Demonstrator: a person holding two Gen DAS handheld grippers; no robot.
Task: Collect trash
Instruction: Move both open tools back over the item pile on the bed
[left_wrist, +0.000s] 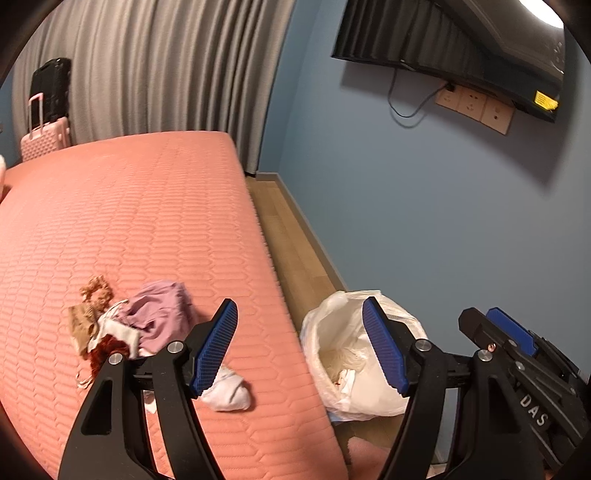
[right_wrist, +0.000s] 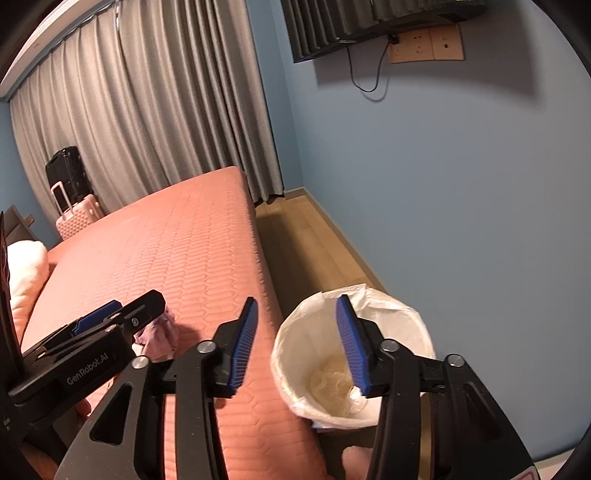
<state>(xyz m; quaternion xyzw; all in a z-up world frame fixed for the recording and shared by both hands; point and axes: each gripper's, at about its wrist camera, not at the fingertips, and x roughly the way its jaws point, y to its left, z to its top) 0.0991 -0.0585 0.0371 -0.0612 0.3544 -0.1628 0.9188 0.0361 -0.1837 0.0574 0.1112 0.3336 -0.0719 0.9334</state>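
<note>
1. My left gripper (left_wrist: 300, 345) has its blue-padded jaws spread wide with nothing between them, above the bed's near edge.
2. My right gripper (right_wrist: 297, 341) is just as wide apart and empty, over the gap between the bed and the bin.
3. A crumpled white sock (left_wrist: 229, 393) lies on the salmon quilted mattress (left_wrist: 155, 221), just beside my left finger (left_wrist: 214, 347).
4. Left of it sits a heap of trash: lilac cloth (left_wrist: 159, 312), brown paper scraps (left_wrist: 83, 321) and red-orange shreds (left_wrist: 107, 350), touching each other.
5. The round bin lined with a white plastic bag (right_wrist: 295, 339) stands on the wooden floor (right_wrist: 314, 240) against the mattress side, pale scraps inside.
6. Farther off: a pink hard-shell suitcase (left_wrist: 46, 138) with a black case (left_wrist: 50, 88) on it, grey pleated curtains (left_wrist: 166, 66), a wall-mounted television (left_wrist: 461, 44).
</note>
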